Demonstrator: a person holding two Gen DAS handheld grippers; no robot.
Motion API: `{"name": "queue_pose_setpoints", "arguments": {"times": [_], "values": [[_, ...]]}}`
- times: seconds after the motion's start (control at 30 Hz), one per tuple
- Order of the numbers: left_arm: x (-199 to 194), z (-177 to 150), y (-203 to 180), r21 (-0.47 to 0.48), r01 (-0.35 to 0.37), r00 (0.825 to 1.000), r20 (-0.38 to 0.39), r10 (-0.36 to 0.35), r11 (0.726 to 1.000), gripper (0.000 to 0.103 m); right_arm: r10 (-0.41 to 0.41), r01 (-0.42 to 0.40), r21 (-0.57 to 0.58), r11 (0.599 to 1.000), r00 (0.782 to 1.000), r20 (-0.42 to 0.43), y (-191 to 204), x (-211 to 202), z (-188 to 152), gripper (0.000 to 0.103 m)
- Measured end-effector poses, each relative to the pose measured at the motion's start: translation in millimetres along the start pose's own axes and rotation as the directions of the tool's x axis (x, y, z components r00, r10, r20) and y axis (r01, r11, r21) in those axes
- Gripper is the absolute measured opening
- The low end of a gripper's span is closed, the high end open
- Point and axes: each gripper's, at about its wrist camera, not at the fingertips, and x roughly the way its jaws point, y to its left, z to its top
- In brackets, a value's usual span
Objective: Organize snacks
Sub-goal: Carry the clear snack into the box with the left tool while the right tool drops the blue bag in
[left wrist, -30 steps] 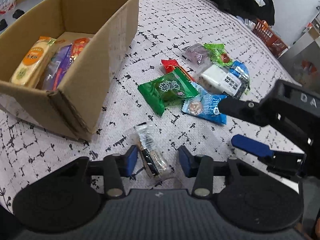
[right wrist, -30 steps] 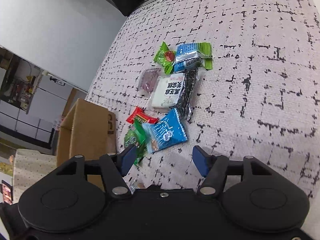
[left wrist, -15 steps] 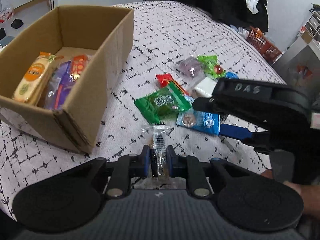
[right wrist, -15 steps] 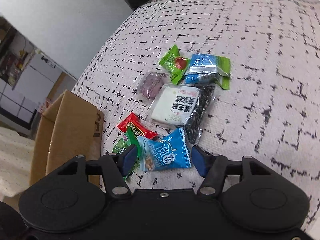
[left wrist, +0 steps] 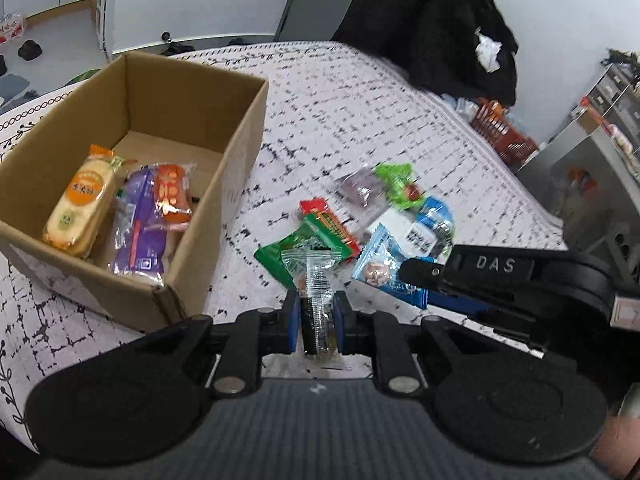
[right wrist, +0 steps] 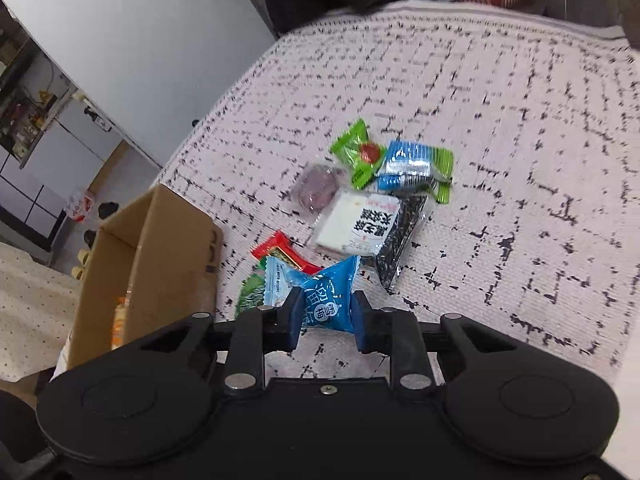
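Observation:
My left gripper [left wrist: 316,322] is shut on a clear-wrapped dark snack bar [left wrist: 314,292] and holds it above the bed, just right of the cardboard box [left wrist: 244,128]. The box holds a yellow cake pack [left wrist: 78,206], a purple pack [left wrist: 138,224] and an orange pack [left wrist: 170,194]. My right gripper [right wrist: 326,320] is shut on a blue snack packet [right wrist: 324,296], whose sides pinch in; it also shows in the left wrist view [left wrist: 378,266]. A pile of loose snacks lies beyond: green packet [left wrist: 288,250], red packet [right wrist: 280,250], white packet [right wrist: 356,224].
The bed has a white cover with black marks [right wrist: 520,160]. The box also shows at the left of the right wrist view [right wrist: 160,248]. Dark clothes [left wrist: 432,28] and an orange basket [left wrist: 500,128] lie at the far end. More small snacks [right wrist: 412,164] lie in the pile.
My left gripper closed on the clear-wrapped bar and lifted it off the bed. My right gripper moved in to the blue packet and closed on it.

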Motion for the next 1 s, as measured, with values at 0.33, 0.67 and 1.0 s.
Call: {"name": "queue_pose_setpoints", "arguments": {"times": [0.33, 0.67, 1.0], "values": [[-39.2, 15.0, 12.0, -0.029, 0.072, 0.995, 0.074, -0.07, 0.997, 0.017, -0.007, 0.008, -0.023, 1.0, 0.998, 0.06, 32.4, -31.9, -4.1, 0.0], [-67.0, 28.8, 32.2, -0.073, 0.125, 0.985, 0.128, -0.115, 0.989, 0.017, -0.023, 0.029, -0.047, 0.998, 0.994, 0.106, 65.4, -52.8, -9.8, 0.0], [-79.2, 42.4, 57.8, -0.135, 0.131, 0.981, 0.161, -0.108, 0.982, 0.017, 0.005, 0.009, -0.095, 0.995, 0.99, 0.14, 106.7, -61.3, -4.4, 0.0]]}}
